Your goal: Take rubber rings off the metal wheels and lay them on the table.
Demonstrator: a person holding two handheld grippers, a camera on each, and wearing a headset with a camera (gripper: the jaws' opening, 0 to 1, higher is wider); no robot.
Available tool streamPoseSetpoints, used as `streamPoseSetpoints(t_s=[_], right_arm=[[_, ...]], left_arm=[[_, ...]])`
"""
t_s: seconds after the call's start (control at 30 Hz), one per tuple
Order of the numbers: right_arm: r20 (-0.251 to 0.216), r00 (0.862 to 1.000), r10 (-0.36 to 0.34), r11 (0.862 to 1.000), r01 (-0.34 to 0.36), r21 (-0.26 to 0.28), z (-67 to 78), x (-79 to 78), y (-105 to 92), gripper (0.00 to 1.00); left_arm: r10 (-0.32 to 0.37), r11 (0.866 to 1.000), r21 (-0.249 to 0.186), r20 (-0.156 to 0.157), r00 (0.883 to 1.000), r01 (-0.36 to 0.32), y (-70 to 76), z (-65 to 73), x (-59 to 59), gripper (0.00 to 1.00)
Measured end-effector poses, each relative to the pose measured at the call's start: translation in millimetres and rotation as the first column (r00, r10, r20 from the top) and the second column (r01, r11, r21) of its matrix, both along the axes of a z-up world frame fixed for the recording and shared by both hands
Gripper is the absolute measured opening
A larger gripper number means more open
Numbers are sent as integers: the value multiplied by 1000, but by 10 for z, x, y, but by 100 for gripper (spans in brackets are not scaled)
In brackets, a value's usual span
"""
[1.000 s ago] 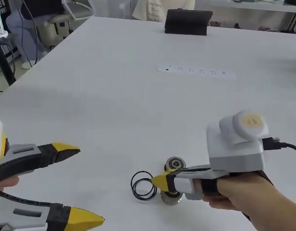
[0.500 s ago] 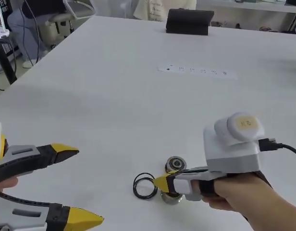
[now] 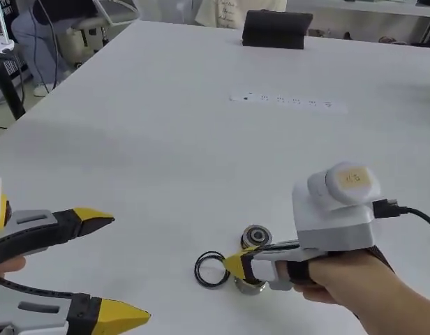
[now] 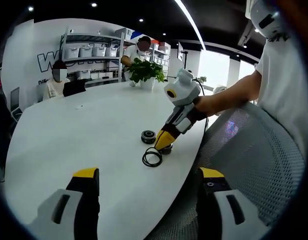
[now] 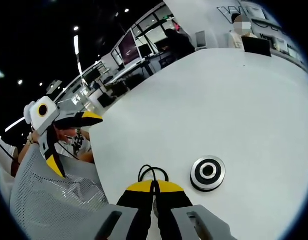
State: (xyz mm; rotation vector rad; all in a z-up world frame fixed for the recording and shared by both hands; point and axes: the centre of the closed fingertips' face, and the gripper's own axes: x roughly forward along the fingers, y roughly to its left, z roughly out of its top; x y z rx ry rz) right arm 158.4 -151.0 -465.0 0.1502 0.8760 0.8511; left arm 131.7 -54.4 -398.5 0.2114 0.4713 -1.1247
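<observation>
Tightly closed, the right tool (image 3: 229, 264) pinches rubber rings (image 3: 209, 271); left tool (image 3: 130, 269) gapes wide.

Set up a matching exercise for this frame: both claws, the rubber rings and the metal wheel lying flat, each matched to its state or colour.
Column 1
1. left claw
2. right claw
3. rubber rings
4. metal wheel

Column 2
A. black, lying in loops on the table
B. jaws shut, yellow tips together
C. round, lying flat with its hub facing up
D. jaws wide apart

Pairs: 1-D, 2-B, 3-A, 4-C
</observation>
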Motion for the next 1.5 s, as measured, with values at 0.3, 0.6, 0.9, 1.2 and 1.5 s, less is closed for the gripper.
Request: streamPoseSetpoints(t_s=[0.3, 0.6, 0.9, 1.2, 1.5], right_arm=[[-5, 1000, -6, 1000, 6, 29, 56, 2, 22, 0], [-7, 1000, -17, 1000, 18, 24, 40, 28, 7, 0], [34, 999, -1, 1000, 1, -21, 10, 63, 15, 6], [62, 998, -24, 999, 25, -24, 71, 134, -86, 8], [92, 994, -62, 998, 64, -15, 148, 232, -231, 8]], left_arm=[[1, 1000, 0, 2, 1000, -1, -1, 5, 8, 78], [5, 1000, 0, 2, 1000, -5, 10, 4, 18, 78], [7, 1000, -1, 2, 1000, -7, 18, 3, 24, 78], [4, 1000, 4, 1, 1000, -4, 21, -1, 14, 78], [-2, 1000, 5, 8, 1000, 2, 11, 22, 25, 78]])
